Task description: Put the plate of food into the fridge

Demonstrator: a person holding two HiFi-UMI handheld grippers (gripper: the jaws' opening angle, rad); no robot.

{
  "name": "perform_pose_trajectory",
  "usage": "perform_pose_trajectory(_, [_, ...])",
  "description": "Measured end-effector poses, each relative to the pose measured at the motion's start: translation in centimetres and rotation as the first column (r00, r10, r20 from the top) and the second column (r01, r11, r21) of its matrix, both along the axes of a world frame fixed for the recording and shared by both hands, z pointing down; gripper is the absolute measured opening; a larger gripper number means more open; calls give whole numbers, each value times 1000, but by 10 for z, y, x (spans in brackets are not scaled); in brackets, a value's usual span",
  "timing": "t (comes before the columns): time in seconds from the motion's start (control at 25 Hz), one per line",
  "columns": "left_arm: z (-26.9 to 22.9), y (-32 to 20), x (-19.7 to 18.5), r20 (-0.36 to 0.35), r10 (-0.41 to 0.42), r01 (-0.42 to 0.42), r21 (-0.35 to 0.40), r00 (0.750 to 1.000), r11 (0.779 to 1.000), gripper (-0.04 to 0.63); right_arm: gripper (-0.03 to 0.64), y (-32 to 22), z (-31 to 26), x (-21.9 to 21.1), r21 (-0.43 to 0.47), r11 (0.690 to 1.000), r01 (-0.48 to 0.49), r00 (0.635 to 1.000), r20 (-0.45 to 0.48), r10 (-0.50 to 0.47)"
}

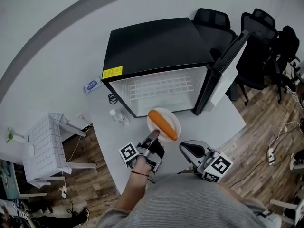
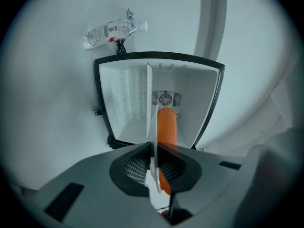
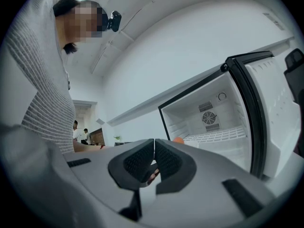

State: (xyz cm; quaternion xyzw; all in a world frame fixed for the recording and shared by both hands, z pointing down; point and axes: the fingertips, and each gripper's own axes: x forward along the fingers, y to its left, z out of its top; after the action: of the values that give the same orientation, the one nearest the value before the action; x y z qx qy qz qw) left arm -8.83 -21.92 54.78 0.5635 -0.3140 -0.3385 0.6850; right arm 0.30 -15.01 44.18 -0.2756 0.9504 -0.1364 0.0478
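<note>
The plate (image 1: pixel 172 117) is at the centre of the head view, just in front of the open fridge (image 1: pixel 156 49), with a long orange piece of food (image 1: pixel 162 124) lying loose across it. The left gripper (image 1: pixel 152 137) pinches the plate by its near rim only; in its own view the thin rim sits between the pads. The right gripper (image 1: pixel 191 154), lower right of centre, has its jaws pressed together on nothing and is apart from the plate.

I think the main danger is this one-sided hold. All the weight is beyond the jaws, so the plate may sag or turn in the pinch, and the round food could then roll off to the bench (image 1: pixel 216 122). A fast push or a knock of the far rim on the lower front edge of the fridge would do the same. I cannot tell whether the plate rests on the bench or is lifted.

For room, the opening is wide and straight ahead. The door (image 1: pixel 223 72) stands open at the right of the frame, well away from the path. A small bottle (image 1: pixel 118 116) stands near the left front corner of the fridge, so drifting left is not good. Inside, the wire shelf (image 1: pixel 161 87) limits the height.
</note>
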Motion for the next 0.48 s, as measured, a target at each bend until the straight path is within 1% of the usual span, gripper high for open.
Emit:
perform_pose_trajectory(0.08, [2,-8,1,14,-3,3,1,1000,1000,35,14,-1,2,1,-9,1000,4,1000,-4,-4])
perform_pose_trajectory(0.24, [16,-23,-5,101,15,-16,11,995,1000,35,14,-1,8,0,-27,999,22,1000,-8,-22])
perform_pose_trajectory(0.4, [4,-43,-2,98,0,-3,30,995,1000,35,14,0,13,-1,-40,998,41,999,-10,-41])
perform_pose_trajectory(0.48, [3,-54,-4,120,-5,0,39,993,999,35,14,0,14,0,-43,998,48,999,-10,-49])
